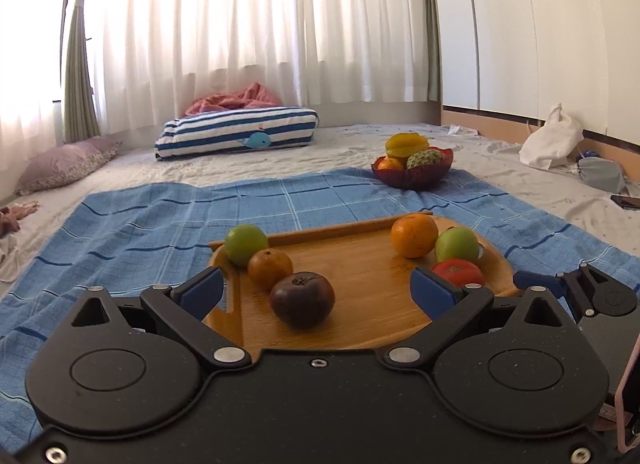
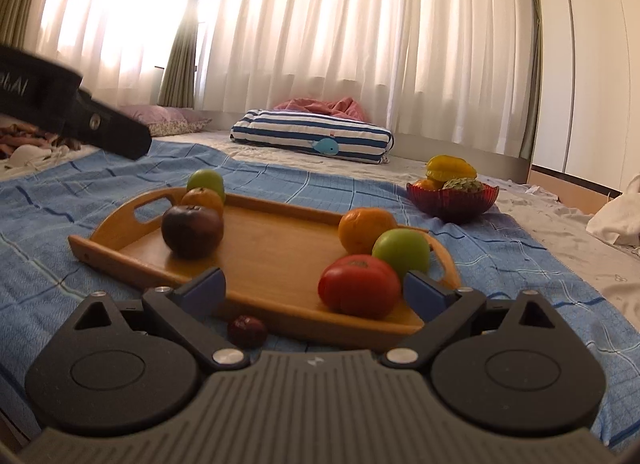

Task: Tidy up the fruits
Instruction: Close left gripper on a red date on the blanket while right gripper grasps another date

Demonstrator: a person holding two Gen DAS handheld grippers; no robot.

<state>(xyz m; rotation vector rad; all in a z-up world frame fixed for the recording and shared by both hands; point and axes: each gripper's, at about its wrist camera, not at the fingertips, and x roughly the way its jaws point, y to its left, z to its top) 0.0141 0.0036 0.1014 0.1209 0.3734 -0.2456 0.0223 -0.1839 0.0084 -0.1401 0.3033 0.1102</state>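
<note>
A wooden tray (image 1: pixel 328 230) lies on a blue checked cloth (image 1: pixel 160 224) and carries several fruits. On its left are a green apple (image 1: pixel 245 244), a brownish orange fruit (image 1: pixel 270 267) and a dark purple fruit (image 1: pixel 302 298). On its right are an orange (image 1: pixel 414 234), a second green apple (image 1: pixel 456 244) and a red tomato (image 1: pixel 458 272). My left gripper (image 1: pixel 316 288) is open, with the purple fruit untouched between its blue pads. My right gripper (image 2: pixel 314 286) is open at the tray's near edge. The tomato (image 2: pixel 360 284) sits just inside its right finger, apart from it.
A small dark red fruit (image 2: pixel 247 330) lies on the cloth in front of the tray. A red bowl (image 1: pixel 412 178) with a star fruit, a custard apple and an orange stands beyond the tray to the right. A striped cushion (image 1: pixel 236 130) and a white bag (image 1: pixel 552 136) lie further back.
</note>
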